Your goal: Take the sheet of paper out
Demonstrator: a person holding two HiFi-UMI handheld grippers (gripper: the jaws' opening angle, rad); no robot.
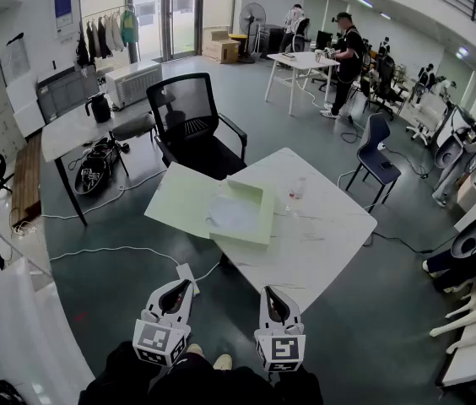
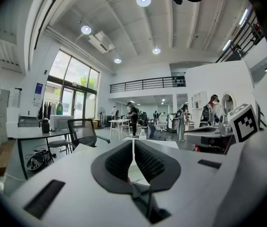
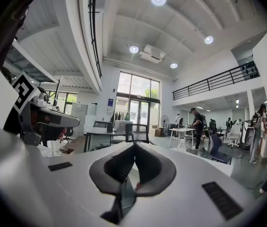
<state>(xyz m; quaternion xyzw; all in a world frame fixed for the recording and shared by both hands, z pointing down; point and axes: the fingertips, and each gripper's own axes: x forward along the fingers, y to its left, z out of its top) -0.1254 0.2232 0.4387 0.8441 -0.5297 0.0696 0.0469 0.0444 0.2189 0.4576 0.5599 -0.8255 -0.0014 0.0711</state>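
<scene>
while left gripper [image 1: 175, 285] and right gripper [image 1: 273, 294] hang pressed together, empty, the sheet of paper [image 1: 233, 214] in the green folder [image 1: 177, 199] looks light, floppy; pinch its exposed edge.

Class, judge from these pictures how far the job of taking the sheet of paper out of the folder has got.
Done: the green folder lies open on the table. In hand: nothing; the left claw and right claw are shut, empty, short of the table. Left: the sheet of paper lies inside the folder, to be gripped and pulled out.
</scene>
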